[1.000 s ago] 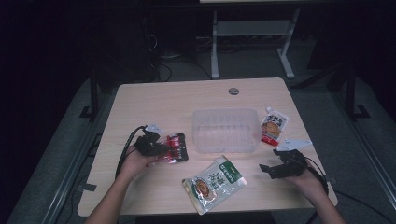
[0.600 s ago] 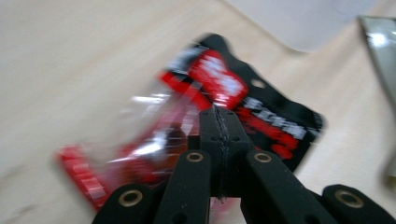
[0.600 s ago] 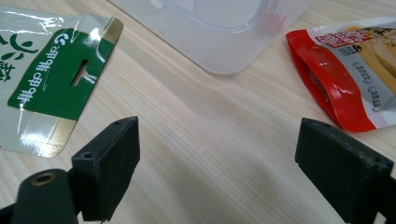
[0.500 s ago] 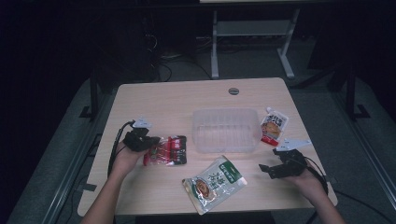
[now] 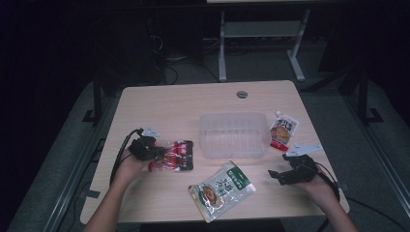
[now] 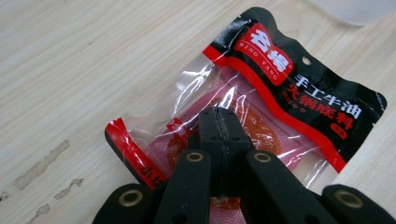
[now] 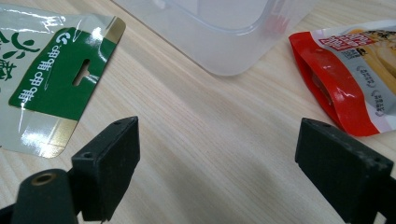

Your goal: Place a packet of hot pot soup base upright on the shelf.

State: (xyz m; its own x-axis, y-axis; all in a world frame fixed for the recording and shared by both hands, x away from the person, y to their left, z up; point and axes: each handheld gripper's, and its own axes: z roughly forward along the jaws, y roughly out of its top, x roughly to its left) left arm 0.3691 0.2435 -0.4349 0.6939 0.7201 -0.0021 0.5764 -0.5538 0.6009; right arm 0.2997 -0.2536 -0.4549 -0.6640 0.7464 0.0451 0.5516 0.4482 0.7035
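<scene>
Left hand-held gripper [image 6: 219, 140] over half-hidden red packet [image 6: 280, 88]

A pale wood-grain rectangular table [image 5: 183, 104] with a round grey cable grommet [image 5: 242, 94] near its far edge stands on grey carpeted floor [image 5: 58, 159]. Beyond the tongs, a white metal desk frame [image 5: 261, 36] rises in a dark, dimly lit room.

1. The table [image 6: 70, 70] is pale wood-grain board, matt, with a few scuffed patches near the red-and-black packet [image 6: 261, 107].
2. That packet is glossy plastic film, part clear, part printed.
3. The tub [image 7: 224, 28] is clear, smooth plastic.
4. The green packet [image 7: 51, 74] beside the tub is shiny film with gold foil edges.
5. The left gripper [image 6: 219, 135] is matt black plastic with brass-coloured pivots.
</scene>
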